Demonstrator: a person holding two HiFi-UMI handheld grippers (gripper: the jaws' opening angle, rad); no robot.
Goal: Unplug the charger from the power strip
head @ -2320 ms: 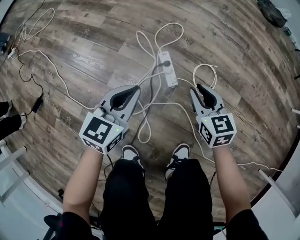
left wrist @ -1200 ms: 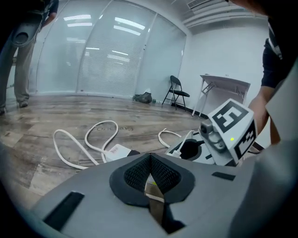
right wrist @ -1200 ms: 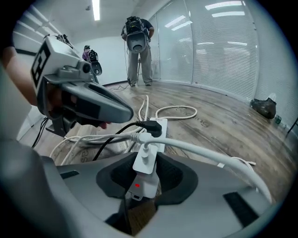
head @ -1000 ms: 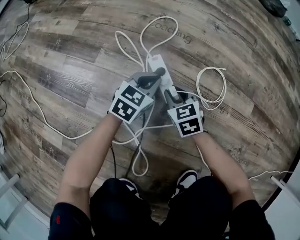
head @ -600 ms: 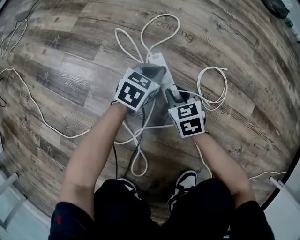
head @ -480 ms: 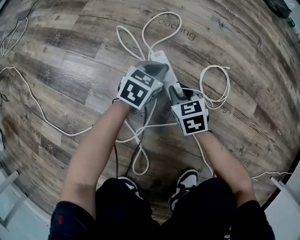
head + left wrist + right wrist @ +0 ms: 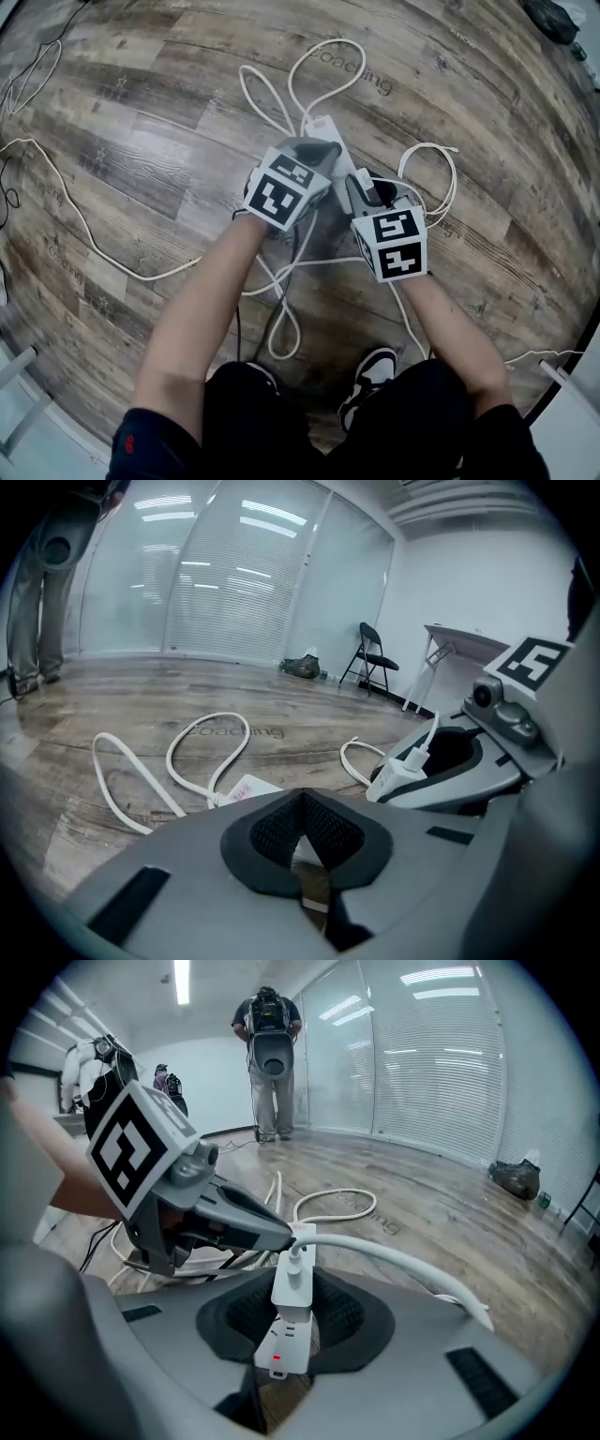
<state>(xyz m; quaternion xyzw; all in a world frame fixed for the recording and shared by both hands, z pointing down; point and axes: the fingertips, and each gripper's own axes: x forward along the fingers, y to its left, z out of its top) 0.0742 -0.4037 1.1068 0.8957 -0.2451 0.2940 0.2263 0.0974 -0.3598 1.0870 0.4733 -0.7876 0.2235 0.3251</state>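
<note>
Progress: just closed right grey claw [image 7: 366, 192] tight on white block charger [image 7: 292, 1283], centre frame, and drew it lower right off long white power strip [image 7: 321, 126]; probably unplugged. Kept left grey claw [image 7: 323, 150] shut, pinning strip.

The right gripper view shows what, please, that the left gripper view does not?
Right gripper view only: the black-and-white marker cube on the left gripper and the white power strip's red light. Left gripper view only: a black folding chair and white table. Both: the white charger between the right gripper's jaws, which just closed further, and a looped white cable.
</note>
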